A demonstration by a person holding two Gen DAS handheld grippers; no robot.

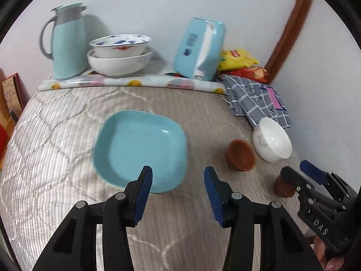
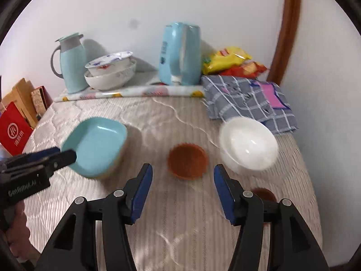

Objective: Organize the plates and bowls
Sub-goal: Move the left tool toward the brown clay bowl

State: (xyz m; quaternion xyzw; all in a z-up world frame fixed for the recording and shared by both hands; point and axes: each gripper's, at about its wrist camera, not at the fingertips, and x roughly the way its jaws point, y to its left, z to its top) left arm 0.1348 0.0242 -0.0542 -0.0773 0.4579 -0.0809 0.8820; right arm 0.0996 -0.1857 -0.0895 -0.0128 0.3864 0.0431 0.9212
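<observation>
1. On the quilted grey-striped table cover (image 1: 56, 135), the landmark for all entries is the square turquoise dish (image 1: 141, 150), which lies flat and empty near the middle.
2. Left tongs (image 1: 178, 185): spread wide, holding nothing; one blue-padded finger overlaps the near rim of the turquoise dish in the left wrist view, the other stands off its right corner. Whether the finger touches the rim cannot be told.
3. Right tongs (image 2: 182, 187): spread wide, empty, to the right of the turquoise dish.
4. Larger brown bowl (image 2: 187, 161): small, fluted, upright, right of the turquoise dish and just ahead of the right tongs.
5. Smaller brown bowl (image 2: 264, 194): further right of the dish, partly hidden behind a right-tong finger.
6. White bowl (image 2: 248, 146): right of the dish, beyond the larger brown bowl, close beside it.
7. Two stacked patterned bowls (image 1: 119, 54): well behind the dish, nested, on a fruit-print mat (image 1: 135, 82).
8. Pale blue thermos jug (image 1: 67, 43): behind the dish, just left of the stacked bowls.
9. Blue tissue pack (image 1: 199, 49): behind the dish, tilted.
10. Checked grey cloth (image 2: 248, 97): behind and right of the dish.
11. Yellow and red snack bags (image 2: 232, 62): beyond the cloth, by the wall.
</observation>
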